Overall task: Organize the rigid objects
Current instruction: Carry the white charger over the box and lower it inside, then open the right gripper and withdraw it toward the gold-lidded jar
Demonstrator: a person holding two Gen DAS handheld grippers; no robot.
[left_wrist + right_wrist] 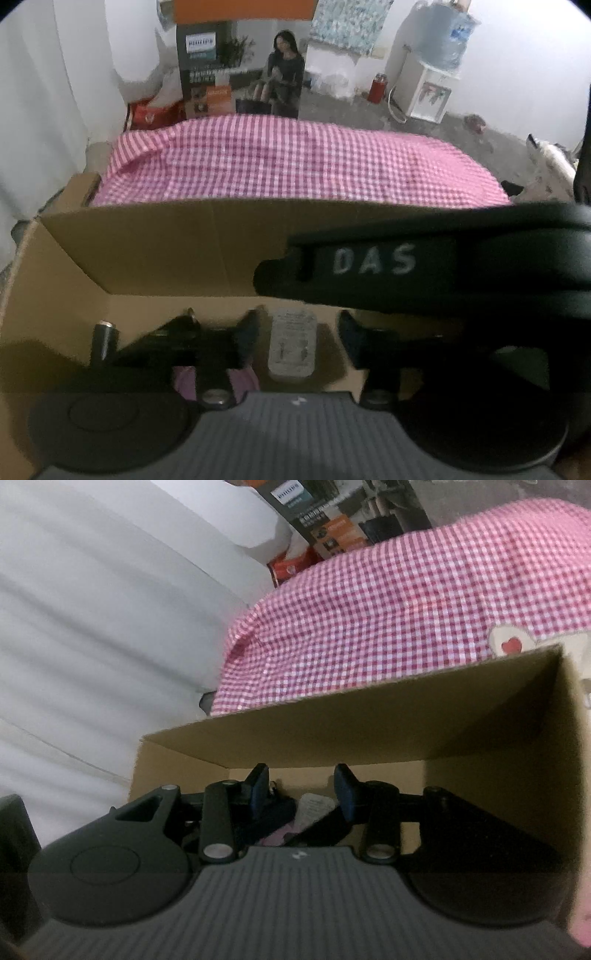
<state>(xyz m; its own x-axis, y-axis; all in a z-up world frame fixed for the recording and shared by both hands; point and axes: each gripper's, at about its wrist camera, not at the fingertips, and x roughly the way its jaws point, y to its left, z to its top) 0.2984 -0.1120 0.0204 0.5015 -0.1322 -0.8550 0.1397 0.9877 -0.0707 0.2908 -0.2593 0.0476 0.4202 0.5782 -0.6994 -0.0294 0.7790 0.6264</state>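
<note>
Both grippers point down into an open cardboard box [155, 251]. My left gripper [297, 328] is open. A white plug adapter [291, 347] lies on the box floor between and below its fingers, untouched by the pads. A small dark cylinder with a silver tip [105, 336] stands left of it, and something pink [188, 380] shows under the left finger. My right gripper [301, 784] is open too, over the box [369, 731] floor. The white adapter [314, 806], dark pieces [325, 827] and a pink item [280, 836] lie below it.
A black moulded bar lettered "DAS" [406, 258] reaches in from the right across the box. Behind the box lies a pink checked cloth [295, 162]. Further back stand a tall printed carton [240, 70] and a water dispenser [428, 81]. White fabric [92, 627] fills the left.
</note>
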